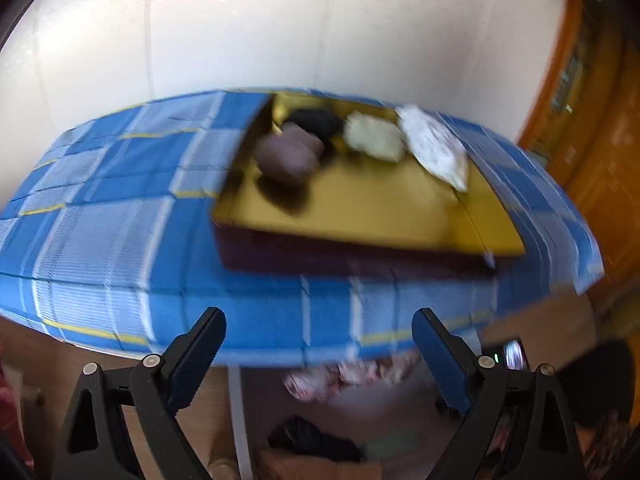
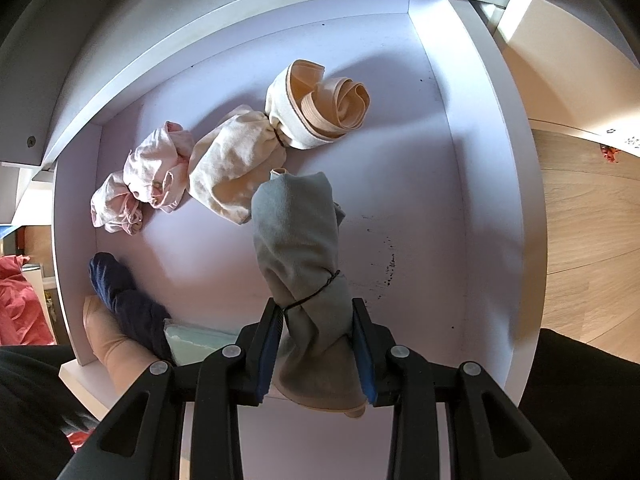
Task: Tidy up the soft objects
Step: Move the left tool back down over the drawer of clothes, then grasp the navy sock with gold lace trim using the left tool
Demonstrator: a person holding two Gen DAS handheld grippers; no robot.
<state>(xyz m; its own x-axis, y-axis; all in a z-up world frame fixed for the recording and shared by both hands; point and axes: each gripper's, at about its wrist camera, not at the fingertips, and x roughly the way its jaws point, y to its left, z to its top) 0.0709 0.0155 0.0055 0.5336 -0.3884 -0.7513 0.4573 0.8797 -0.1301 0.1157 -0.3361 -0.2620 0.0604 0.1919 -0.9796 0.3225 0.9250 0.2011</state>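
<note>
Your right claw [image 2: 318,340] is clamped on the grey sock bundle [image 2: 298,240], which extends forward over the drawer [image 2: 452,168]; your left claw [image 1: 320,344] gapes empty.

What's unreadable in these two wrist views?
- Left wrist: motion blur smears the bundles in the gold tray, so fabric and count are unclear.
- Left wrist: clutter under the bed is blurred beyond naming.
- Right wrist: the grey roll's lower end sits behind the right tongs.
- Right wrist: the navy bundle is partly covered by a hand.
</note>
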